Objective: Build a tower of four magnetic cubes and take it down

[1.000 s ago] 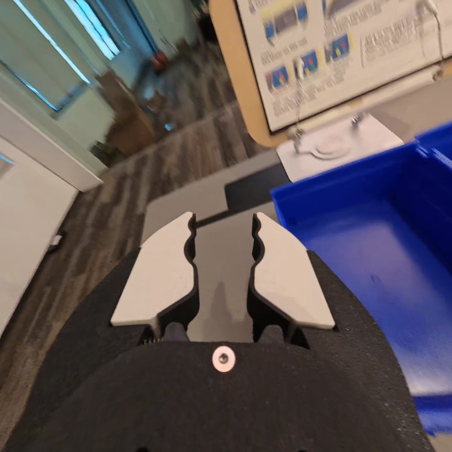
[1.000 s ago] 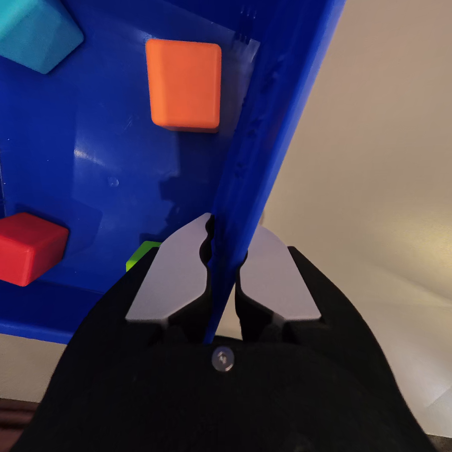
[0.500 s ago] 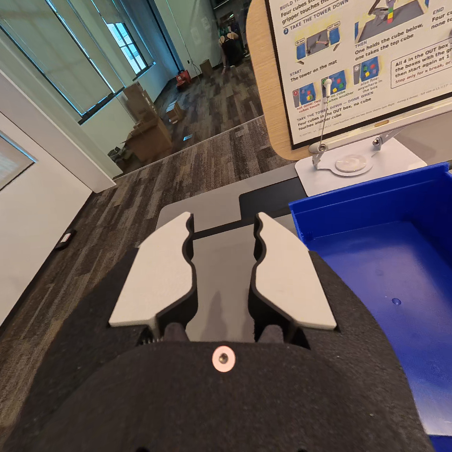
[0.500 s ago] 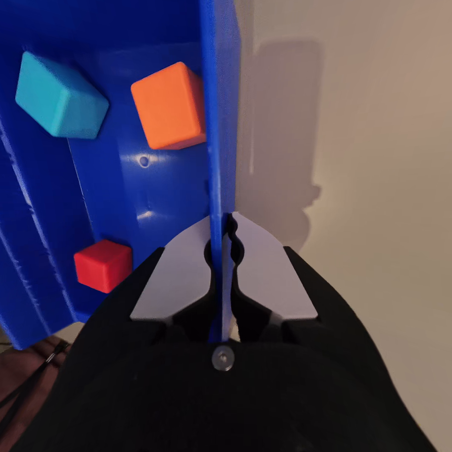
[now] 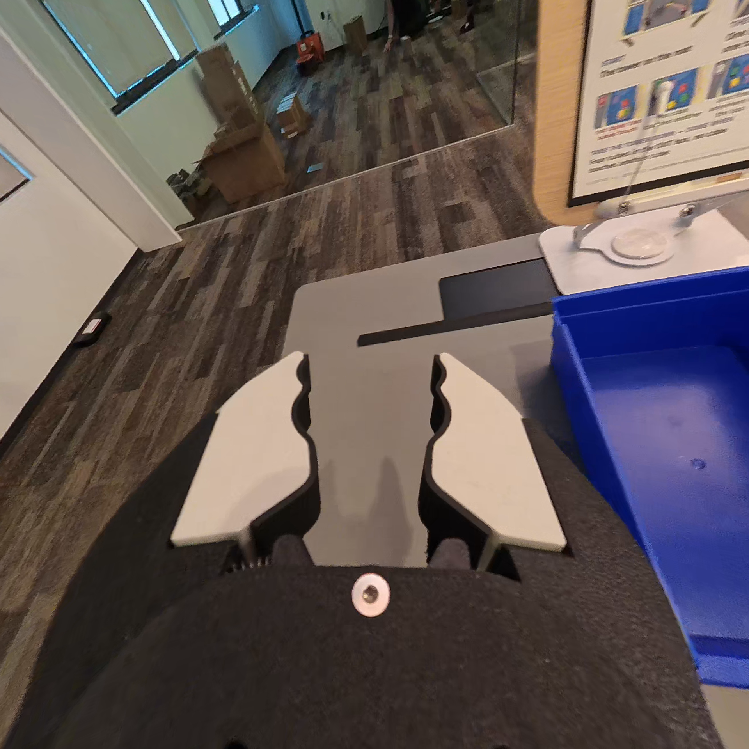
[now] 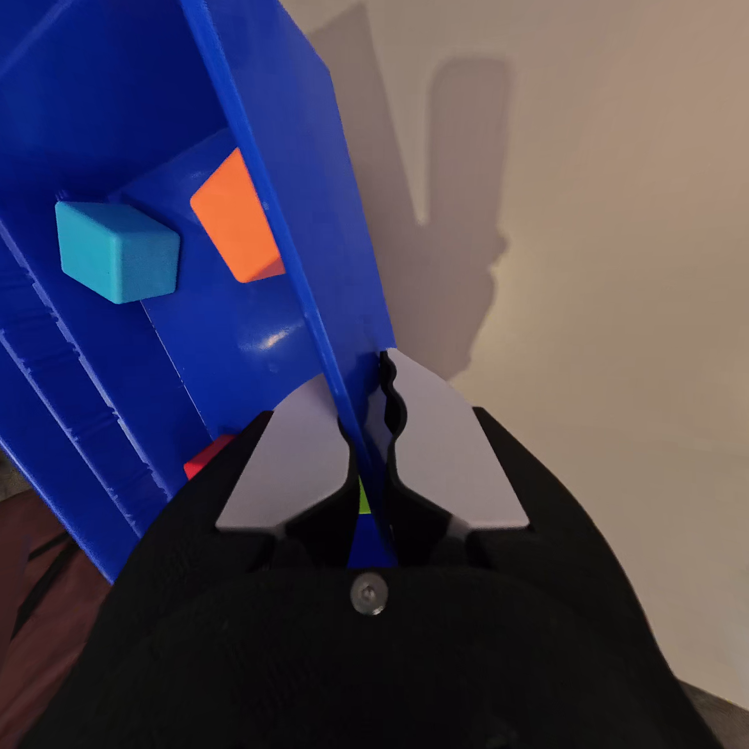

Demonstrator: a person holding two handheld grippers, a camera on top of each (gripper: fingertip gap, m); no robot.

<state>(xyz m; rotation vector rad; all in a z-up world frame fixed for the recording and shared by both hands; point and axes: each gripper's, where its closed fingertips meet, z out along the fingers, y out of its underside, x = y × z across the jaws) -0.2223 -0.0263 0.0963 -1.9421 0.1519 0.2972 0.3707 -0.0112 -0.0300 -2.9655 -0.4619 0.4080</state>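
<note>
My right gripper (image 6: 354, 369) is shut on the side wall of a blue bin (image 6: 259, 170), one finger inside and one outside, and holds the bin tilted in the air. Inside it lie a cyan cube (image 6: 117, 251), an orange cube (image 6: 235, 219) against the gripped wall, a red cube (image 6: 202, 460) partly behind my finger, and a sliver of a green cube (image 6: 363, 498) between the fingers. My left gripper (image 5: 371, 356) is open and empty above the grey table (image 5: 324, 316), left of a second blue bin (image 5: 648, 324) whose visible floor holds nothing.
A black mat (image 5: 494, 296) lies at the table's far side. An instruction board (image 5: 664, 93) on a white stand base (image 5: 632, 251) stands behind the second bin. The table edge drops to a carpeted floor on the left. A plain beige surface fills the right wrist view's background. Across from one pair of fingers to the other is roughly 60 cm.
The held bin has turned in the right wrist view and the red cube now sits close to my finger. The left gripper has swung left and its jaws stand slightly wider.
</note>
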